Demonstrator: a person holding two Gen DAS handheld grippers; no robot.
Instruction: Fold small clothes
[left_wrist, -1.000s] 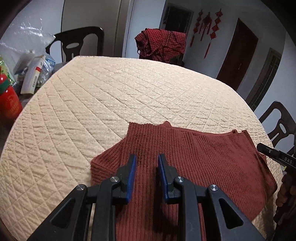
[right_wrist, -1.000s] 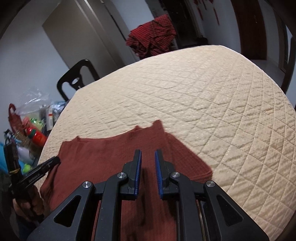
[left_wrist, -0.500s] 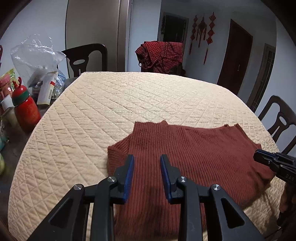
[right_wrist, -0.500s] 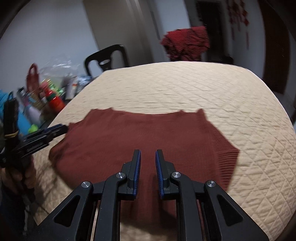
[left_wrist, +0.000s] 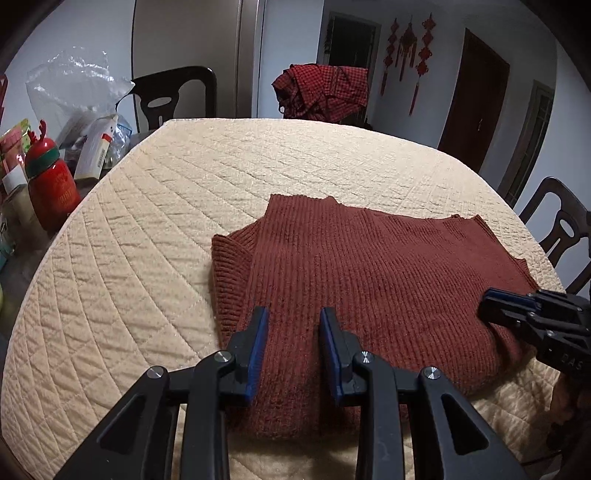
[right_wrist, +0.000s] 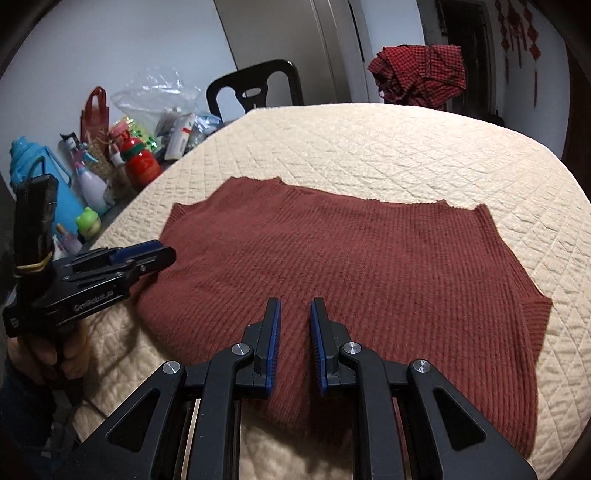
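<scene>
Fingers (left_wrist: 258, 332) of our left gripper (left_wrist: 291, 347) and right gripper (right_wrist: 294, 332) hover released, nothing between them; both have backed toward the near hem, so the sweater (right_wrist: 351, 258) lies flat, awaiting its fold.

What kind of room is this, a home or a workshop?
Most likely a dining room in a home. A table with a quilted cover has dining chairs around it, red knot ornaments hang on the wall, and household bottles crowd one side.
</scene>
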